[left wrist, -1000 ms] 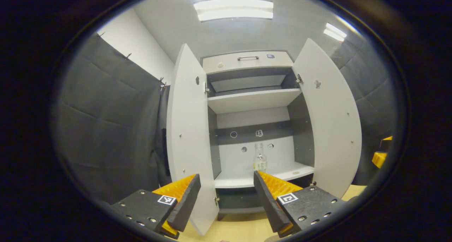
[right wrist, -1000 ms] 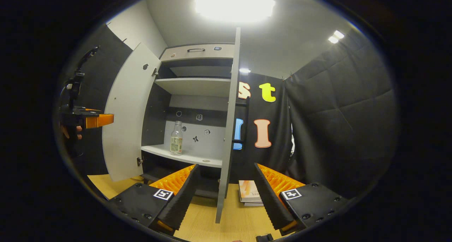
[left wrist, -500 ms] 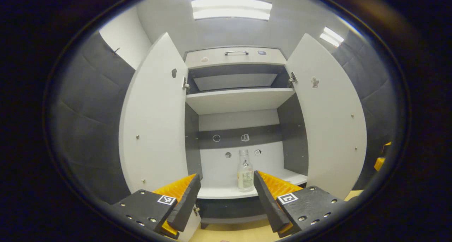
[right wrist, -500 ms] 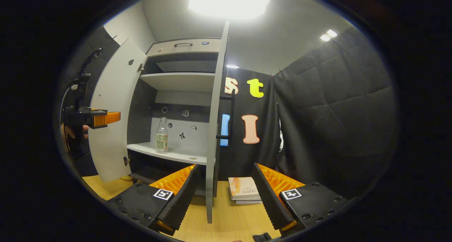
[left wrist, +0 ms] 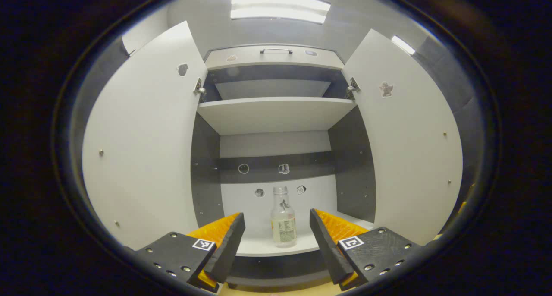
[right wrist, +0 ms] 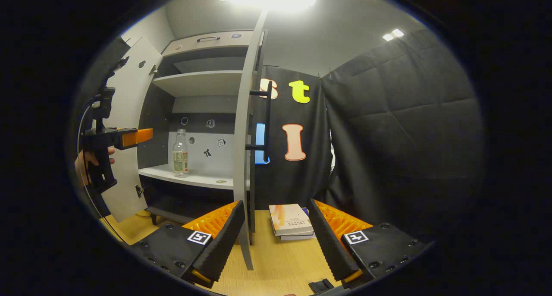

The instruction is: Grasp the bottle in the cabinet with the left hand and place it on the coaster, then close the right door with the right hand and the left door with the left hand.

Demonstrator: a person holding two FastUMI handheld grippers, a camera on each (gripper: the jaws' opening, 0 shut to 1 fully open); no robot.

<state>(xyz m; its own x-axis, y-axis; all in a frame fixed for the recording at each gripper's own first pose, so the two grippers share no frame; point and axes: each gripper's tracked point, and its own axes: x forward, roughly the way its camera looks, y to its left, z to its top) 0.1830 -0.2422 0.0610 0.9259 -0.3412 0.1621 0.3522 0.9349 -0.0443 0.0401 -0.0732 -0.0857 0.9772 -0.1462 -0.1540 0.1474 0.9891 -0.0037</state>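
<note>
Clear plastic bottle with pale label (left wrist: 283, 222) upright on white lower cabinet shelf (left wrist: 263, 246), both white doors (left wrist: 142, 140) open, left gripper (left wrist: 276, 240) spread wide before it, not touching, right gripper (right wrist: 276, 240) spread, empty, near stacked books (right wrist: 291, 220).

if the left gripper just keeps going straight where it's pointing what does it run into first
Most likely the bottle, upright on the cabinet's lower shelf; it sits between the open fingers of the left gripper, though how far off is unclear.
</note>
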